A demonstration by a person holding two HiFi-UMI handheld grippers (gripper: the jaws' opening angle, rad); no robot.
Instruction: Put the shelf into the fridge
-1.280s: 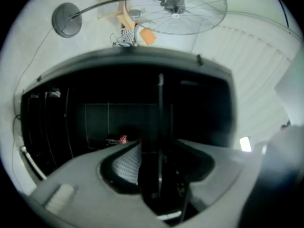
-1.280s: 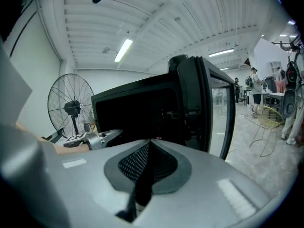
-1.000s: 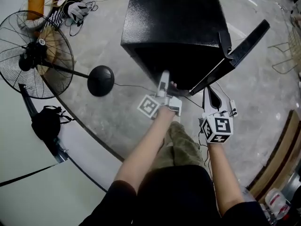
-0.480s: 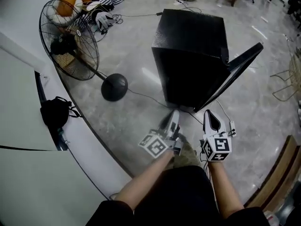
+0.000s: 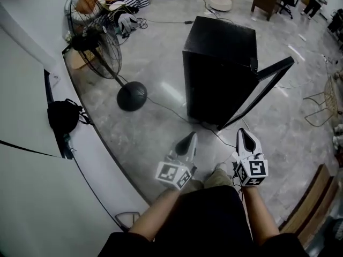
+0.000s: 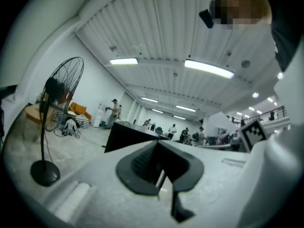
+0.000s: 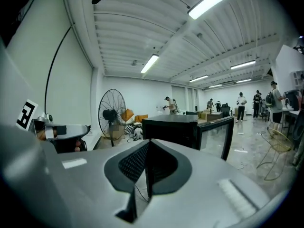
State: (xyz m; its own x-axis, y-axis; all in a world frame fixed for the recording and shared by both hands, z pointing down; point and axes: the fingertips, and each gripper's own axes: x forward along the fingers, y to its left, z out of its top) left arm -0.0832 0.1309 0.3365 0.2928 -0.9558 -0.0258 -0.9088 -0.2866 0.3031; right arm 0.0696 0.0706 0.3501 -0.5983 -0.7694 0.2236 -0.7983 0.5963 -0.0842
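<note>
A black fridge (image 5: pixel 218 58) stands on the grey floor with its door (image 5: pixel 263 90) swung open to the right. The inside is dark, and no shelf shows in any view. My left gripper (image 5: pixel 188 141) hangs in the air in front of the fridge, well short of it, shut and empty. My right gripper (image 5: pixel 244 137) floats beside it, also shut with nothing between its pads. The left gripper view has the left gripper (image 6: pixel 161 175) level, with the fridge (image 6: pixel 133 134) beyond. In the right gripper view the right gripper (image 7: pixel 146 172) points at the fridge (image 7: pixel 171 126) and its door (image 7: pixel 216 137).
A tall floor fan (image 5: pixel 94 42) with a round black base (image 5: pixel 132 96) stands left of the fridge, and a cable runs across the floor. A black bag (image 5: pixel 63 116) lies by the white wall at left. A wire chair (image 5: pixel 321 103) and a wooden bench (image 5: pixel 311 213) are at right.
Both grippers have drawn back from the fridge's open front toward the person and risen. The left gripper has rolled. The head view has backed away, so more of the room shows.
</note>
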